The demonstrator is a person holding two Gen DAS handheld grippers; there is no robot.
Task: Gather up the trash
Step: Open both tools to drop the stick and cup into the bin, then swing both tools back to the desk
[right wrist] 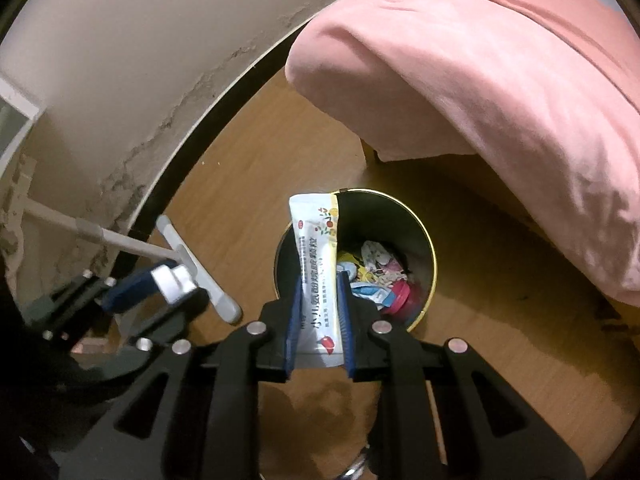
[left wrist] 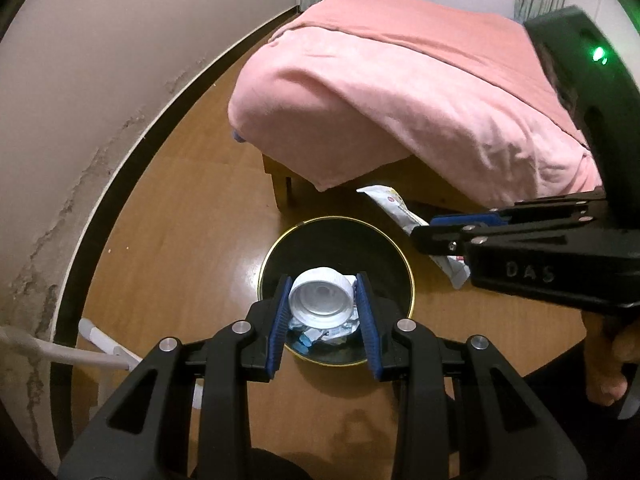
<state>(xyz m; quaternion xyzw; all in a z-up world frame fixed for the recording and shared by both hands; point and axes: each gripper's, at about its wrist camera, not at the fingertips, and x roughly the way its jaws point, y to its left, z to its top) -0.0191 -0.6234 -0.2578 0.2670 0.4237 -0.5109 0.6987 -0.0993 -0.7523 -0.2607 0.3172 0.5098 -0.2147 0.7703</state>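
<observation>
A round black trash bin with a gold rim (left wrist: 410, 280) stands on the wooden floor, holding several wrappers (right wrist: 376, 268). My left gripper (left wrist: 323, 302) is shut on a white bottle cap (left wrist: 322, 300) directly above the bin's opening. My right gripper (right wrist: 319, 308) is shut on a white sachet with red and yellow print (right wrist: 318, 264), held upright over the bin's left rim (right wrist: 430, 248). In the left wrist view the right gripper (left wrist: 440, 236) reaches in from the right with the sachet (left wrist: 394, 204). In the right wrist view the left gripper (right wrist: 160, 284) with the cap (right wrist: 174, 282) shows at the left.
A bed with a pink blanket (left wrist: 400, 92) stands just behind the bin, its wooden leg (left wrist: 280, 188) close by. A white mop handle and head (right wrist: 192, 264) lie on the floor by the stained wall (left wrist: 80, 120) at the left.
</observation>
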